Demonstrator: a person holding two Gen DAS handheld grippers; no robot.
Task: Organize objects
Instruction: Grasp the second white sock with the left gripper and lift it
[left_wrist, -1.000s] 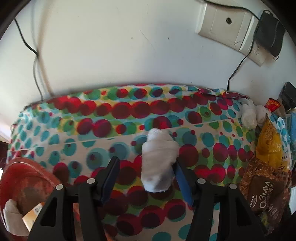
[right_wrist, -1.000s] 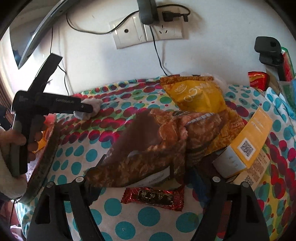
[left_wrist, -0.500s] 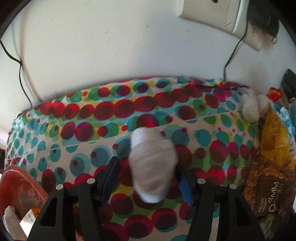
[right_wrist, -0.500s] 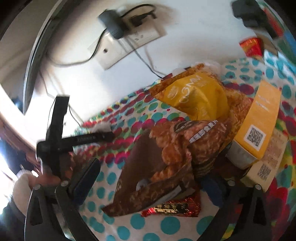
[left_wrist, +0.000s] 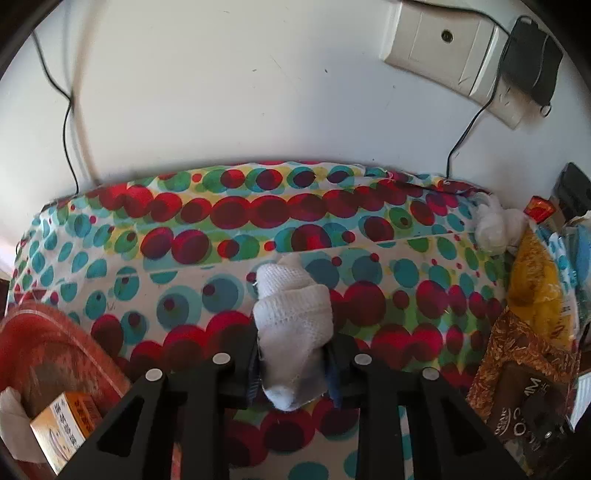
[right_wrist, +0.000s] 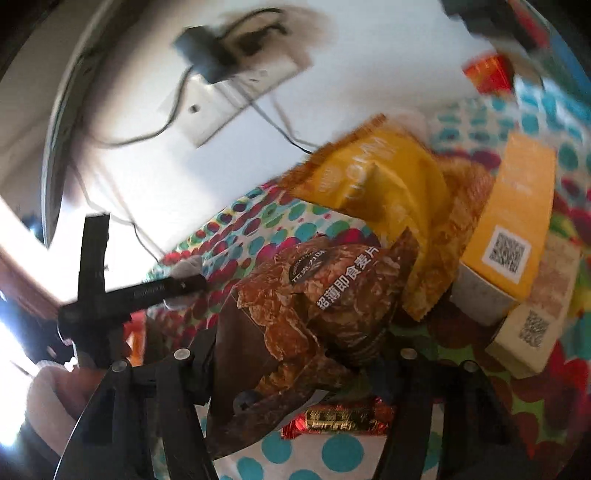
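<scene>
My left gripper (left_wrist: 293, 363) is shut on a rolled white sock (left_wrist: 291, 332) and holds it over the dotted tablecloth (left_wrist: 258, 221). It also shows in the right wrist view (right_wrist: 184, 273), pinched in the left gripper there. My right gripper (right_wrist: 295, 362) is partly closed around a brown cereal bag (right_wrist: 314, 302); the bag fills the gap and whether the jaws grip it is unclear. A yellow bag (right_wrist: 376, 173) lies behind it. A red tray (left_wrist: 48, 354) at lower left holds a small orange box (left_wrist: 62, 424).
A second white sock ball (left_wrist: 495, 229) lies at the back right by the wall. An orange box (right_wrist: 513, 221), a beige box (right_wrist: 535, 325) and a red candy wrapper (right_wrist: 340, 421) lie around the bags. Wall sockets and cables (left_wrist: 443, 48) hang above.
My left gripper has closed on the white sock. My right gripper has tilted and moved in closer around the brown cereal bag.
</scene>
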